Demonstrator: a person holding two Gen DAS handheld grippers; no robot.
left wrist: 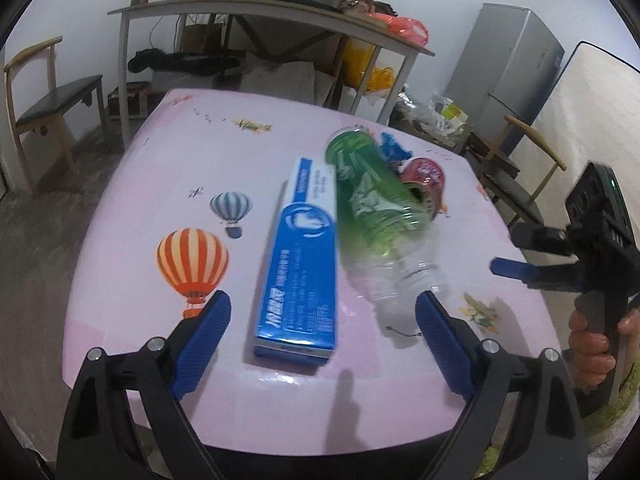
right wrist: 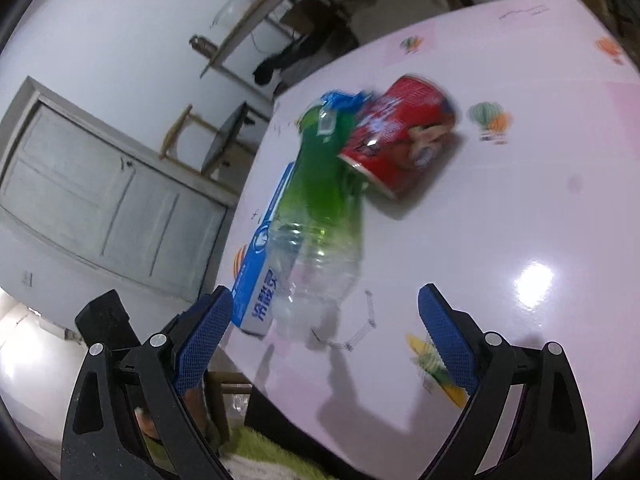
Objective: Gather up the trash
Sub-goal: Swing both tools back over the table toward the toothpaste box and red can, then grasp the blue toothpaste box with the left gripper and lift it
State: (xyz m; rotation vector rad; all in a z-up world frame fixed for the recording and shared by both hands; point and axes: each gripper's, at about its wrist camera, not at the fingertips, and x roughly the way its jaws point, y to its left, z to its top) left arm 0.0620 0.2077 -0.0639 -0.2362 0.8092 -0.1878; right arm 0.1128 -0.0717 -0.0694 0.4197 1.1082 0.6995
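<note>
- Where the left wrist view looks across the pink table (left wrist: 132, 184), four items of trash lie near its middle: a blue toothpaste box (left wrist: 298, 264), a plastic bottle (left wrist: 366, 208) with a green label, a red cup (left wrist: 424, 180) and a blue wrapper (left wrist: 394, 148).
- Bottle lies on its side, clear end toward the camera, apparently empty; it is just beside the box and touches the cup.
- Left gripper (left wrist: 322, 316) is spread wide, holding nothing, above the table's near edge, with the box end between its fingers.
- Right gripper (left wrist: 516, 270) shows at the right edge, a hand (left wrist: 592, 344) on its handle; its opening cannot be judged here.
- From the right wrist view, the red cup (right wrist: 400, 136) lies tipped against the bottle (right wrist: 320, 208); contents unclear through blur.
- Right gripper (right wrist: 326, 328) stands wide apart, empty, with the bottle's clear end just ahead.
</note>
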